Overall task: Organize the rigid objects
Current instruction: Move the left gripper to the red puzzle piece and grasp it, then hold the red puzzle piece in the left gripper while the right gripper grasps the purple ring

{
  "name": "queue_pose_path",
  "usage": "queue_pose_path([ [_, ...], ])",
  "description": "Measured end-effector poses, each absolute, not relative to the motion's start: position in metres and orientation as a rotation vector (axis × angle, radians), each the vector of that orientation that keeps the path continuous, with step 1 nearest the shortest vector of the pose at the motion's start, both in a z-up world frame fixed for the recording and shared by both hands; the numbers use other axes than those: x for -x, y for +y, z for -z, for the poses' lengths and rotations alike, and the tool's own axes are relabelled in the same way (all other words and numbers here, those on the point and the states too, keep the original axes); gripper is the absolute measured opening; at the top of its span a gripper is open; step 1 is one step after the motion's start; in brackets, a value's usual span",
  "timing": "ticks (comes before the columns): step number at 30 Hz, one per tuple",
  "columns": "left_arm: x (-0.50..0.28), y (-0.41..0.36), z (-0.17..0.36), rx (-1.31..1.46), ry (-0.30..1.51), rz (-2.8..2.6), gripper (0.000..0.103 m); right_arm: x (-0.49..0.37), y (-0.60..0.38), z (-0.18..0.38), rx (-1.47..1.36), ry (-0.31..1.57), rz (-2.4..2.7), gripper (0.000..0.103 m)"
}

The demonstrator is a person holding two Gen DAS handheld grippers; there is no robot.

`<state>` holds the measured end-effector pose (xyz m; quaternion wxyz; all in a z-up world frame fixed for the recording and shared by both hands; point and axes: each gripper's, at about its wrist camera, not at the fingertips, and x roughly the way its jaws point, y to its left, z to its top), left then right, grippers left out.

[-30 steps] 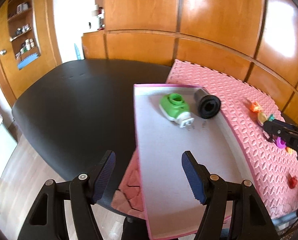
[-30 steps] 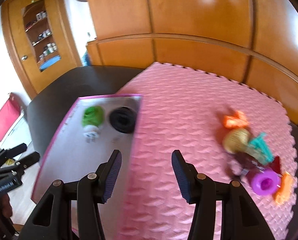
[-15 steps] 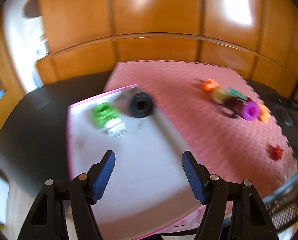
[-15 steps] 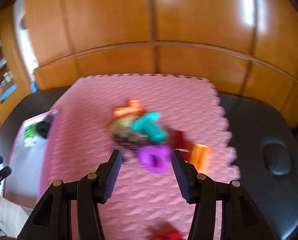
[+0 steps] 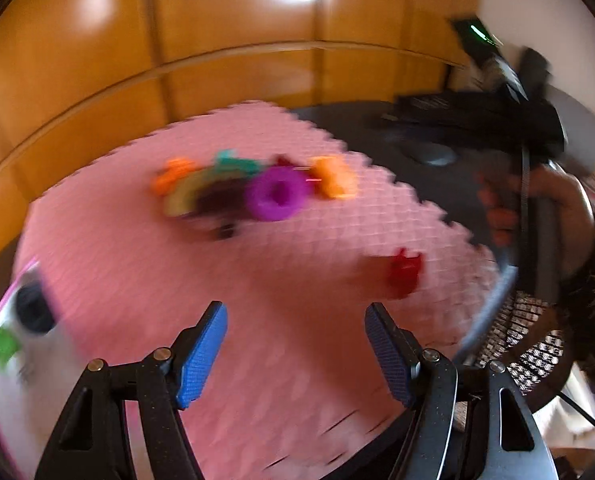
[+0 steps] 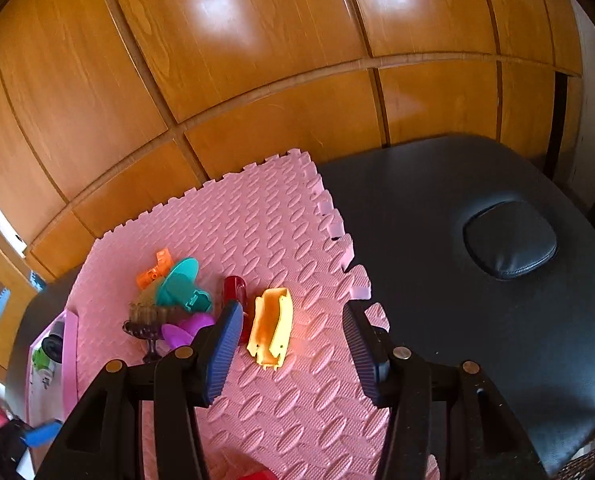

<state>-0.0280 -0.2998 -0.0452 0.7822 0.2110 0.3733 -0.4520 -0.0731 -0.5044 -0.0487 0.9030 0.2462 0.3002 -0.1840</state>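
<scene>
The orange-yellow toy (image 6: 271,326) is lying on the pink mat (image 6: 257,224), just right of the toy pile (image 6: 169,300), w/ the right gripper (image 6: 293,340) hovering over it, jaws standing fairly wide and holding nothing. Best approach, I'd say: straddling the toy's narrow sides, lowering squarely before closing, keeping clear of the red piece (image 6: 235,288) beside it. The left gripper (image 5: 295,354) is hanging over the mat's near part, jaws wide, empty. The left view is blurring badly, so the purple ring (image 5: 277,194) & neighbours are hard to make out; the tray (image 6: 71,344) at the mat's left edge is being cut off.
</scene>
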Motion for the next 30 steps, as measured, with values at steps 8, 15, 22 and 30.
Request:
queue_pose_path([
  [8, 0.057, -0.370, 0.070, -0.544, 0.841, 1.131, 0.068, 0.080, -0.518, 0.050, -0.580, 0.587, 0.402, 0.052],
  [15, 0.060, -0.403, 0.092, -0.565, 0.874, 1.165, 0.059, 0.087, -0.536, 0.057, -0.671, 0.582, 0.450, 0.052],
  [22, 0.061, -0.395, 0.099, -0.560, 0.828, 1.108, 0.033, 0.086, -0.543, 0.065, -0.708, 0.614, 0.464, 0.052],
  [30, 0.017, -0.325, 0.097, -0.401, 0.857, 0.879, 0.033, 0.073, -0.532, 0.071, -0.658, 0.685, 0.427, 0.052],
])
